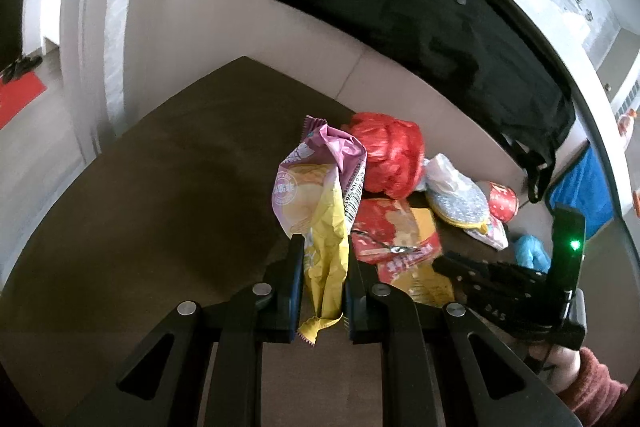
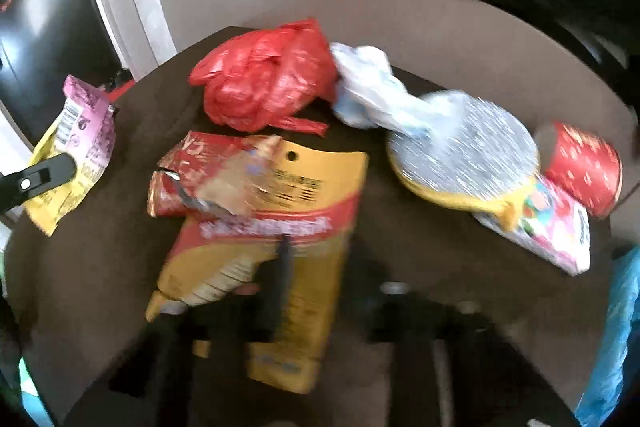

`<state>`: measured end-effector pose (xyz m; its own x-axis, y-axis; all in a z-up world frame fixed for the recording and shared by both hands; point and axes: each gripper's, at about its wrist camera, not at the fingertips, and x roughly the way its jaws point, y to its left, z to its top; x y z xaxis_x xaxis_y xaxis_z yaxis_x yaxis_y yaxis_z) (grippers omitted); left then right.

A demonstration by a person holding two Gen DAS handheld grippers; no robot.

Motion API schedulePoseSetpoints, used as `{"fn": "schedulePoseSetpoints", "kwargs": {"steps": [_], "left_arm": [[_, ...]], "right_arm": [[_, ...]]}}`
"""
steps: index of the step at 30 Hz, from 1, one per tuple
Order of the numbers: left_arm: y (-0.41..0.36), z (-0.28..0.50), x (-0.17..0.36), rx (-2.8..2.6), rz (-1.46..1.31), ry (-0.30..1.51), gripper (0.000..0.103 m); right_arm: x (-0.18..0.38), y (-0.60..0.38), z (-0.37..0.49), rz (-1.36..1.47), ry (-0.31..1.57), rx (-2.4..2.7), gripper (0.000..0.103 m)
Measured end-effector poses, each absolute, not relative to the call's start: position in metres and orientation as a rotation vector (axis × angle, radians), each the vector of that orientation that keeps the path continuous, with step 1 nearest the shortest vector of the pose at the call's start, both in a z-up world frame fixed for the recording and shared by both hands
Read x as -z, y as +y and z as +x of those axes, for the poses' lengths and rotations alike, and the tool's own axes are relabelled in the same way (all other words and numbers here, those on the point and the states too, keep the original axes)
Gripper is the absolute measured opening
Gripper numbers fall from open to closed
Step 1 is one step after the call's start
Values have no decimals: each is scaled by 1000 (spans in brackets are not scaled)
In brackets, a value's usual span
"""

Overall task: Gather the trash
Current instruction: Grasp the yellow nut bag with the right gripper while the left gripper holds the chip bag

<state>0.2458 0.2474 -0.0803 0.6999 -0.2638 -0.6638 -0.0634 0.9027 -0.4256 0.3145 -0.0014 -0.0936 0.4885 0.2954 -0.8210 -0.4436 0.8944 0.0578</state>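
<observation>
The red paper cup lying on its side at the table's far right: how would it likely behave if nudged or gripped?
The red paper cup lies on its side, so a nudge would probably roll it in a curve. It looks like thin paper and empty, so likely light and easily crushed. It lies close beside the pink-and-white packet, which might stop it.

My left wrist view is sharp and evenly lit by soft daylight; the brown table [image 1: 160, 187] shows a faint sheen and only mild shadow beneath the crisp packet [image 1: 320, 195]. A green indicator light [image 1: 575, 245] glows at right. My right wrist view is motion-blurred throughout: print on the yellow-red packet [image 2: 280, 219] smears, and its foreground is too blurred to read. Both views bend strongly toward dark, vignetted corners.
</observation>
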Motion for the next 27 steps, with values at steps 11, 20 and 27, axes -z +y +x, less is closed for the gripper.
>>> {"fn": "schedulePoseSetpoints", "kwargs": {"steps": [11,20,27], "left_arm": [[249,241,77,95,-451,786,16],[271,231,91,73,-493,801,16],[279,229,96,61,-511,802,16]], "right_arm": [[92,8,309,-1,1014,-512,70],[102,72,308,-178,997,-357,83],[106,108,318,-172,985,-345,102]]}}
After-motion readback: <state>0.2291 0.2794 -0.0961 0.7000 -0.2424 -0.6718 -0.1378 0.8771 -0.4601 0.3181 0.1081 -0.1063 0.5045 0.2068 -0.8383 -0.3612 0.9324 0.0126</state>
